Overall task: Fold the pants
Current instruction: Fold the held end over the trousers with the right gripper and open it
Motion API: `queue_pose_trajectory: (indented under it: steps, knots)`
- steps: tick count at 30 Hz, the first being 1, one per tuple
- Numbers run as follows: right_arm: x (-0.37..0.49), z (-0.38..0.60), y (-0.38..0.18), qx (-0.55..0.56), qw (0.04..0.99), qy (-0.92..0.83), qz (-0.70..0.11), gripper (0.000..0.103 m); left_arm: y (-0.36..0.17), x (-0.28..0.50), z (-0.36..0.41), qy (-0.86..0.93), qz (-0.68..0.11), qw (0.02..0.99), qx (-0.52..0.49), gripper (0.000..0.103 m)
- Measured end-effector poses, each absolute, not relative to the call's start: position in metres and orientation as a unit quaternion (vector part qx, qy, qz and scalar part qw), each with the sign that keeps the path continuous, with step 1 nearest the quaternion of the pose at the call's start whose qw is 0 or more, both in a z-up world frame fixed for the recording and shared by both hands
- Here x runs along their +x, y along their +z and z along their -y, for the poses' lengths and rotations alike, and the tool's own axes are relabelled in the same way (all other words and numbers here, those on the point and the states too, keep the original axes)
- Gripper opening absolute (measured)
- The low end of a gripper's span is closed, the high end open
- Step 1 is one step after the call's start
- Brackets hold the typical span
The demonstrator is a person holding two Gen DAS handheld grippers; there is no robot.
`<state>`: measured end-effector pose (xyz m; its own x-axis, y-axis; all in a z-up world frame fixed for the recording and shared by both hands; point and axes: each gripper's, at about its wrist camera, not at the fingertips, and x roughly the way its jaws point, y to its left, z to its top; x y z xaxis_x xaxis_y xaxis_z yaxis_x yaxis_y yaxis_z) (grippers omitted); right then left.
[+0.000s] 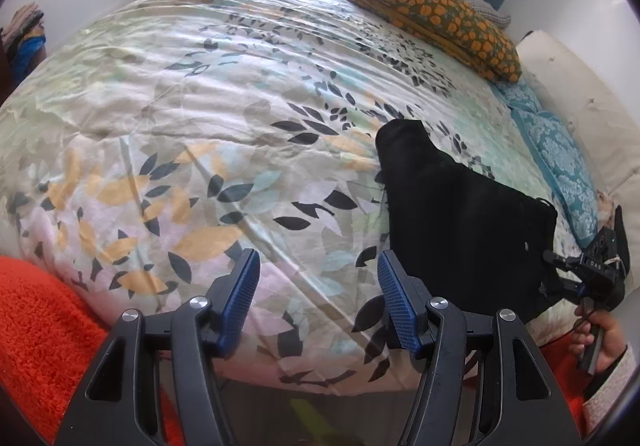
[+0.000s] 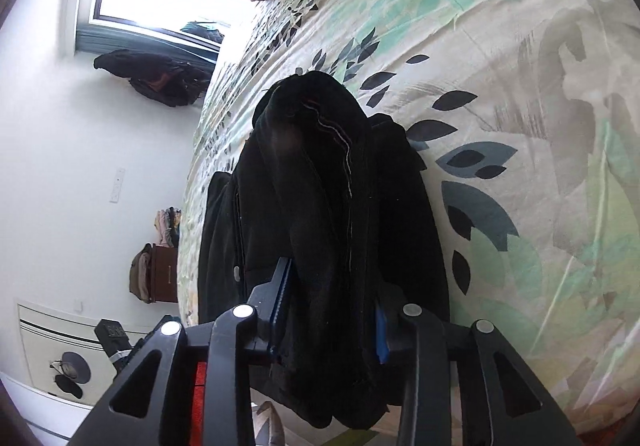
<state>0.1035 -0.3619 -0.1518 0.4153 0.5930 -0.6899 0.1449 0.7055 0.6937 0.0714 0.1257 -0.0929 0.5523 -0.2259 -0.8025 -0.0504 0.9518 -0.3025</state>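
The black pants [image 1: 460, 213] lie in a folded bundle on the leaf-print bedspread [image 1: 200, 105], towards its right side. In the right wrist view a thick wad of the pants [image 2: 320, 185] runs between the fingers of my right gripper [image 2: 332, 318]. Its jaws stand apart around the cloth, strips of both blue pads show, and the grip looks loose. The pants hang over the right finger. My left gripper [image 1: 318, 286] hovers open over bare bedspread just left of the pants, nothing between its pads. The right gripper [image 1: 560, 266] and the hand holding it [image 1: 600, 338] show at the pants' near right corner.
A folded orange-flowered blanket [image 1: 432, 13] lies at the far right of the bed, with a teal patterned cloth [image 1: 560, 157] and a white cushion [image 1: 580, 93] along the right side. Shaggy orange-red fabric [image 1: 40, 326] is at the near left. A window and curtains stand beyond the bed.
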Motion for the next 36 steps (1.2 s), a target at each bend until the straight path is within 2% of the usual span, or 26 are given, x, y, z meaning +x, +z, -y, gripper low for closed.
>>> queue_pose_trajectory:
  steps: [1,2,4,8,11,13,15,17,19,20,24,28,31,34,36]
  knots:
    - [0.102,0.364,-0.149,0.346,0.768,0.142,-0.519,0.051,-0.092,0.071,-0.123,-0.052,-0.469,0.871,-0.140,0.064]
    - [0.100,0.366,-0.145,0.339,0.775,0.133,-0.517,0.062,-0.090,0.070,-0.121,-0.052,-0.466,0.873,-0.134,0.064]
    - [0.093,0.376,-0.133,0.313,0.798,0.107,-0.504,0.073,-0.086,0.068,-0.117,-0.050,-0.461,0.877,-0.123,0.064]
    - [0.078,0.362,-0.075,0.190,0.870,0.072,-0.450,0.073,-0.077,0.071,-0.089,-0.063,-0.448,0.887,-0.090,0.064]
    - [0.076,0.310,-0.039,0.089,0.900,0.119,-0.410,0.072,-0.077,0.087,-0.041,-0.109,-0.447,0.887,-0.038,0.064]
    - [0.079,0.271,-0.039,0.033,0.904,0.160,-0.396,0.071,-0.083,0.095,-0.009,-0.135,-0.443,0.886,-0.015,0.064]
    - [0.085,0.245,-0.064,-0.007,0.894,0.176,-0.412,0.065,-0.100,0.102,0.021,-0.153,-0.450,0.880,0.013,0.071]
    - [0.085,0.241,-0.111,-0.045,0.873,0.153,-0.461,0.049,-0.127,0.103,0.050,-0.165,-0.473,0.863,0.062,0.071]
    - [0.083,0.255,-0.146,-0.025,0.856,0.137,-0.498,0.043,-0.135,0.090,0.069,-0.164,-0.459,0.865,0.124,0.071]
    - [0.078,0.263,-0.147,-0.004,0.862,0.138,-0.487,0.043,-0.131,0.082,0.072,-0.176,-0.448,0.866,0.138,0.071]
    - [0.074,0.258,-0.142,-0.026,0.862,0.131,-0.489,0.043,-0.095,0.101,0.054,-0.217,-0.457,0.859,0.075,0.072]
    - [0.076,0.259,-0.143,-0.004,0.866,0.119,-0.487,0.043,-0.079,0.175,0.024,-0.157,-0.453,0.877,0.030,0.073]
    - [0.076,0.257,-0.144,-0.008,0.866,0.119,-0.486,0.043,-0.108,0.236,0.022,-0.163,-0.517,0.840,-0.004,0.073]
    - [0.076,0.258,-0.145,-0.003,0.866,0.121,-0.486,0.044,-0.142,0.275,0.035,-0.110,-0.522,0.843,0.065,0.075]
    - [0.076,0.257,-0.145,-0.005,0.866,0.121,-0.485,0.044,-0.161,0.299,0.021,-0.085,-0.545,0.834,0.018,0.081]
